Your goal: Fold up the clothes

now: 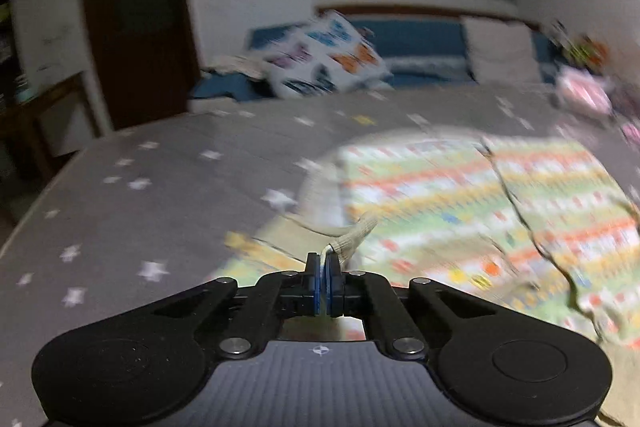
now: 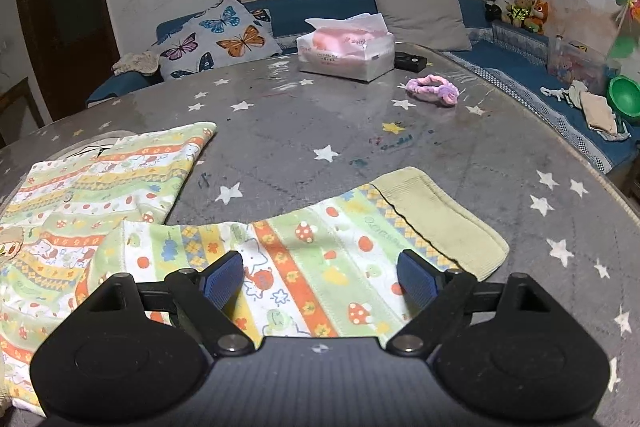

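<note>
A child's garment (image 1: 460, 195) printed with green, yellow and orange bands lies spread on the grey star-patterned table (image 1: 140, 167). My left gripper (image 1: 324, 263) is shut on a ribbed beige edge (image 1: 358, 233) of it at its near left side; that view is blurred. In the right wrist view the garment (image 2: 100, 187) lies at the left, and one limb (image 2: 320, 227) stretches right to a yellow-green cuff (image 2: 436, 219). My right gripper (image 2: 320, 275) stands open just above that limb, near the cuff, one finger on each side and nothing pinched.
Far across the table (image 2: 400, 155) stand a tissue box (image 2: 346, 51), a black object (image 2: 410, 61) and a pink hair band (image 2: 432, 91). A blue bench behind holds a butterfly pillow (image 2: 216, 39), a grey cushion (image 2: 420, 15), soft toys and a green bowl (image 2: 624, 97).
</note>
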{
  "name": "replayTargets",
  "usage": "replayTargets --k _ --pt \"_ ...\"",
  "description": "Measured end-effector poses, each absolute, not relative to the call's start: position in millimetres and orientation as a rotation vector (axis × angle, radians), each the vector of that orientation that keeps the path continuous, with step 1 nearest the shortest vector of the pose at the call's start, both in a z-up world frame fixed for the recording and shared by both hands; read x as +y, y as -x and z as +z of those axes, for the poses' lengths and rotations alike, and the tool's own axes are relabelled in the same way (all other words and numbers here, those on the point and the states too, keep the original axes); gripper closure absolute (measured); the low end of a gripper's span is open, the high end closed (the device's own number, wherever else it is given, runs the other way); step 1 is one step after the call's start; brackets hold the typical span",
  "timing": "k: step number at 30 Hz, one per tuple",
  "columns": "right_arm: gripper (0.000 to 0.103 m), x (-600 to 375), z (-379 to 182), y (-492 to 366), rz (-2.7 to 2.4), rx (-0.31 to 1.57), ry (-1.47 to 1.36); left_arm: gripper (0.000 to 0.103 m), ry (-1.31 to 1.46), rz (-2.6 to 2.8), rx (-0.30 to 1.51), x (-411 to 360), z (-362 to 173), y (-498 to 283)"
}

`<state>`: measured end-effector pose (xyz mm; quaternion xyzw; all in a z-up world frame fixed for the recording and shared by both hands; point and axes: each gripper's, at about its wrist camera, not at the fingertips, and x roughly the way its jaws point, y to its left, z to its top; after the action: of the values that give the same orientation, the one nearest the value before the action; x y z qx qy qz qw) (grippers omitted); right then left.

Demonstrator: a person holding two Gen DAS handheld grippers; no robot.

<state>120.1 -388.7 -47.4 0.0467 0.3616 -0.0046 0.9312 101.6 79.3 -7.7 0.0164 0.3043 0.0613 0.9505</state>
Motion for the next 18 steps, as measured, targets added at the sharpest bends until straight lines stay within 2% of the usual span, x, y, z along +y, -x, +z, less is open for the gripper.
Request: replayTargets --k 9,15,18 --pt "0.015 -388.1 -48.6 -120.5 -0.014 0.741 -0.079 0.101 0.125 0.464 0.588 172.1 -0.6 -54.0" --pt "0.006 -383.1 -51.1 -122.5 -0.008 0.748 -0.055 0.1 0.164 0.528 0.663 192.7 -26.4 -32.6" --pt "0.006 -380.2 -52.6 -122.4 -0.008 0.749 -0.033 0.088 0.13 0.562 0.665 191.0 -26.6 -29.2"
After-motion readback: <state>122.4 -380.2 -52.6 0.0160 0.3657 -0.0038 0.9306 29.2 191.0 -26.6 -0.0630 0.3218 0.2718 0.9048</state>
